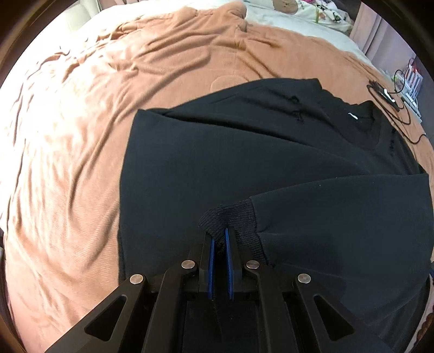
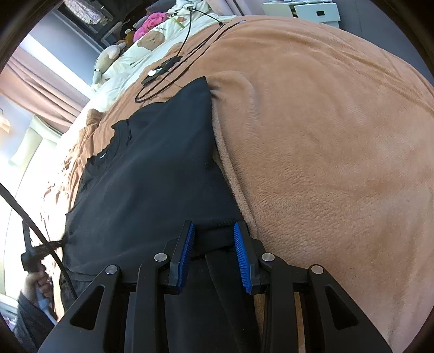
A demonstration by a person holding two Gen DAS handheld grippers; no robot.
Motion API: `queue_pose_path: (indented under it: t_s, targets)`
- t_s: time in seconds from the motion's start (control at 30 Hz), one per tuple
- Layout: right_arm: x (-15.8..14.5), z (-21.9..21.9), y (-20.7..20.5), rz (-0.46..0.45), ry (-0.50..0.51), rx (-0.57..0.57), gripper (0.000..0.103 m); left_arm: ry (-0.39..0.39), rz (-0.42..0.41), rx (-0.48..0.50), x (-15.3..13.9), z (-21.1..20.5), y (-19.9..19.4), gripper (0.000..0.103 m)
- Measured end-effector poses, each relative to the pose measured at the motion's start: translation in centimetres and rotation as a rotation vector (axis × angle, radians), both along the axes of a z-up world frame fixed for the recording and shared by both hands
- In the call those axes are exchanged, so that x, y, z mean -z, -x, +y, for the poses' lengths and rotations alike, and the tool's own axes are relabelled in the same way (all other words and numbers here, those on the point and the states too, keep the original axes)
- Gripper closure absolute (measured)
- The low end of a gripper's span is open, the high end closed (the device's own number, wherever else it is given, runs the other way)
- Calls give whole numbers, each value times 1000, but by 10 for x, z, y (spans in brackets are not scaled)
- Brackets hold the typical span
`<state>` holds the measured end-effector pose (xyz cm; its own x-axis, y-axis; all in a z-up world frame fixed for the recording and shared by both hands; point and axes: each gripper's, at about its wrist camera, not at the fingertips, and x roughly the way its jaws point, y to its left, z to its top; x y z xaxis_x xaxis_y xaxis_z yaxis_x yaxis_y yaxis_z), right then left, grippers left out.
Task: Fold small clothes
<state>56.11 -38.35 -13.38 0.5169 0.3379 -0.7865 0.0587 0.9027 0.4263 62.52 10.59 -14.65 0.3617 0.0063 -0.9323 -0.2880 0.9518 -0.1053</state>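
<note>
Left wrist view is filled toward 3 o'clock by a black sweater (image 1: 244, 163), a matte fine-knit garment laid flat on a tan fleece blanket (image 1: 81, 135) whose nap is rumpled into soft ridges. One sleeve is folded across the body from 3 o'clock, and its ribbed cuff (image 1: 230, 217) is bunched at 6 o'clock. The left gripper (image 1: 220, 236) is seen nearly closed, with the cuff pinched between its blue ridged pads (image 1: 211, 260). A V-shaped neckline with a small white label is shown at 2 o'clock. Beyond it, at 2 o'clock on the blanket, a small black device (image 1: 385, 93) with a looped cable is lain.

Right wrist view is divided between the sweater (image 2: 149, 176) at 9 o'clock and the plush blanket (image 2: 325, 149) at 3 o'clock. The right gripper (image 2: 214, 244) is held partly open, and a thick folded edge of the black fabric is gripped between its blue toothed pads (image 2: 187, 249). At 11 o'clock a cream quilt (image 2: 152, 46) printed with brown shapes is seen, with a pale soft toy (image 2: 107, 58) and a pink one (image 2: 150, 23) upon it. A white drawer unit (image 2: 306, 10) is set at 1 o'clock. The left gripper (image 2: 40, 251), held by a hand (image 2: 36, 285), is visible at 8 o'clock, with dark fabric at its tip.
</note>
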Motion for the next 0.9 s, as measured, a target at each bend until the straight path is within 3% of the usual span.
queue_pose_path:
  t_s: [0.17,0.23,0.3,0.33,0.6,0.73,0.83,0.87,0.9]
  targets:
    - [-20,-18,10,-68,-40,68,74,75,-13,-38,-10,9,0,86]
    - [-22,-20,13,-88,-65,69,74,81,-19,-43,-15,12,6,76]
    - [-20,-18,13,-90,-84,62,74,102,-27,-34,-18,11,12,53]
    - [-18,-16,13,-87,-84,55,74,106,-32,-27,-19,9,16,51]
    - [-19,2,12,-106,-47,-11,74,130,5,1,-8,-1,45,50]
    - [-13,7,8,-86,-14,-21,74,210,13,1,-4,-2,56,50]
    - [-9,13,5,-73,8,-25,74,200,14,10,-4,-5,61,50]
    - [-10,16,5,-75,20,-30,74,200,21,11,-2,-7,61,53]
    - [-11,19,5,-77,35,-37,74,201,25,14,0,-8,62,72]
